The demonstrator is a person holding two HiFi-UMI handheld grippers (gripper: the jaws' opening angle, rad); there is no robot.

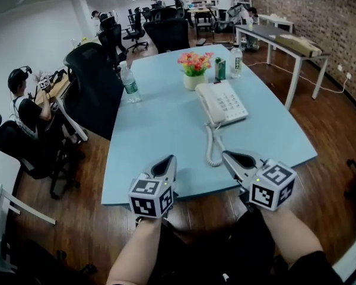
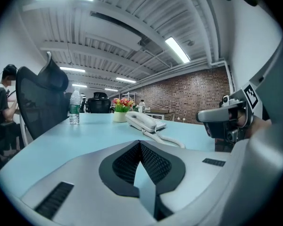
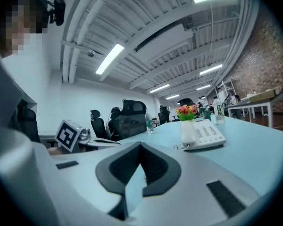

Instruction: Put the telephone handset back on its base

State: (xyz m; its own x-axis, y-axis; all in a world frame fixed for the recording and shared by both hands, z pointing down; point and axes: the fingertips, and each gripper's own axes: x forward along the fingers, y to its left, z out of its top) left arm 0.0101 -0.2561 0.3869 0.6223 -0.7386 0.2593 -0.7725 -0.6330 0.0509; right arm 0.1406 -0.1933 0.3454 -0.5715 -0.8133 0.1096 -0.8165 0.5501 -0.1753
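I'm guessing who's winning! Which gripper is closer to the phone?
Right. The right gripper is straight in front of the telephone, by its cord; the left gripper is off to the side.

White handset lies seated on its base.

Right gripper: jaws together, nothing between them. I see light blue table stretching beyond tips. White telephone right of centre, handset lying along its left side, keypad beside it. Flower pot just behind phone. Water bottle further left on table, second bottle behind phone at right. Black office chairs past table's far edge. Left gripper low at left, marker cube on it. Brick wall at right.
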